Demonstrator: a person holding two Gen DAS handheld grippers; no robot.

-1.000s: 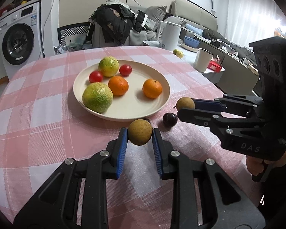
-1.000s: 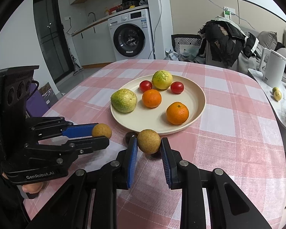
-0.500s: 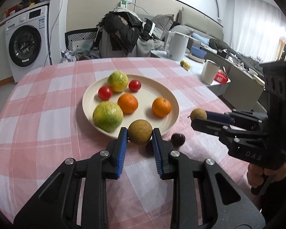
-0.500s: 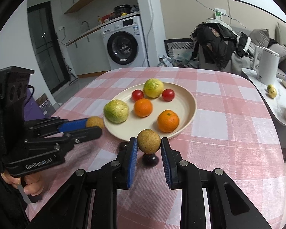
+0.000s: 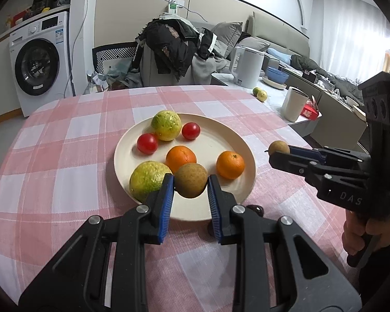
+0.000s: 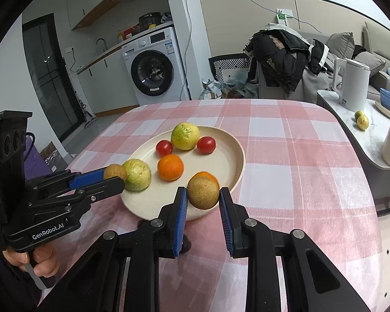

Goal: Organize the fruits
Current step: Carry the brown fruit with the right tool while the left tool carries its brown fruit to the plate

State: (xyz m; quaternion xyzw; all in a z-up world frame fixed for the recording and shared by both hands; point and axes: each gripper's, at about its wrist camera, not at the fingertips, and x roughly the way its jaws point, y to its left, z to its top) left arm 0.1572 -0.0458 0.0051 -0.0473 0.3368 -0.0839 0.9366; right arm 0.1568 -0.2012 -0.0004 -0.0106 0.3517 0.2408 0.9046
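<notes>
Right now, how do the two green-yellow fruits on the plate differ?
The near green-yellow fruit sits at the plate's front edge, beside the left gripper; the far green-yellow fruit sits at the back, between two red tomatoes. The near one looks bigger, though it is closer to the camera. Both are round with bumpy skin.

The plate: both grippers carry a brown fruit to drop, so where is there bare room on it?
The plate is bare along its right side, between the right tomato and right orange, and on its near rim, in front of the green fruit. The far left, around the yellow-green fruit, is crowded.
</notes>
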